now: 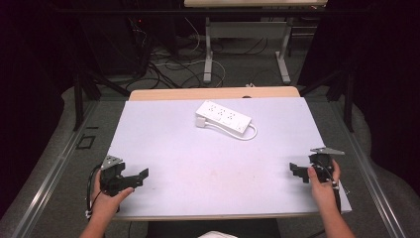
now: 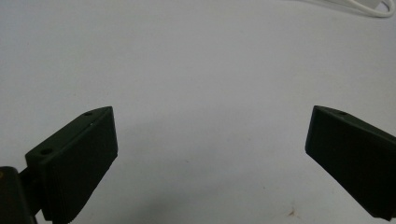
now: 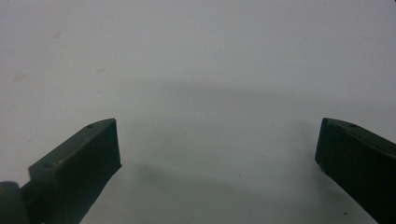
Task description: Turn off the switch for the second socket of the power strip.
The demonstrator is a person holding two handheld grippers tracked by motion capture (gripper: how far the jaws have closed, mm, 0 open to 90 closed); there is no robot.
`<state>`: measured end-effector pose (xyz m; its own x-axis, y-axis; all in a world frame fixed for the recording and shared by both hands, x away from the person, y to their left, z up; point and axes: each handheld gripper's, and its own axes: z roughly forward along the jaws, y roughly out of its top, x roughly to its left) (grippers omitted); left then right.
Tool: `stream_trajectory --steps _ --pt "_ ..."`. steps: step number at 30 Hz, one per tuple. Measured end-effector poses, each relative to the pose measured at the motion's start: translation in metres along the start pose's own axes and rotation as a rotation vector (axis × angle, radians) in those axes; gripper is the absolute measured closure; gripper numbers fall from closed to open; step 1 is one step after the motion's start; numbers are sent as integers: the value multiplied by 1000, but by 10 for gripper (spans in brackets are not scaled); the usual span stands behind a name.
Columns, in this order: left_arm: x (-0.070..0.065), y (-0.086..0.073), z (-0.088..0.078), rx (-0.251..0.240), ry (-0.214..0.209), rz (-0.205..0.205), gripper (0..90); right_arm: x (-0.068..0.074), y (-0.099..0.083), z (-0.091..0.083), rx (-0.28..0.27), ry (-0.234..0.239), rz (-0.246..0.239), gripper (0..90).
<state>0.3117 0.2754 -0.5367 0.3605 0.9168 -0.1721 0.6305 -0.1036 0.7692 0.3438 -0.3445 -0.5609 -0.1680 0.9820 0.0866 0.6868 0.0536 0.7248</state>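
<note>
A white power strip (image 1: 224, 117) lies at the far middle of the white table top (image 1: 198, 158), its white cord (image 1: 250, 135) looping at its right end. A small white plug block (image 1: 200, 121) sits at its left end. My left gripper (image 1: 141, 176) rests low at the near left, held by a hand, jaws wide open over bare table (image 2: 210, 116). My right gripper (image 1: 295, 171) sits at the near right, also open with nothing between its jaws (image 3: 215, 130). A bit of the cord (image 2: 373, 9) shows at the top right of the left gripper view.
Beyond the far table edge stand the legs of another table (image 1: 245, 44) with cables (image 1: 168, 69) on the floor. Dark frame poles (image 1: 78, 99) flank the table on both sides.
</note>
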Motion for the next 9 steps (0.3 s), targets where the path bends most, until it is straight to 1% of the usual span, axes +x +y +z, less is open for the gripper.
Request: stream_trajectory --steps 9 --pt "1 0 0 -3 6 -2 20 0 0 -1 -3 0 8 0"
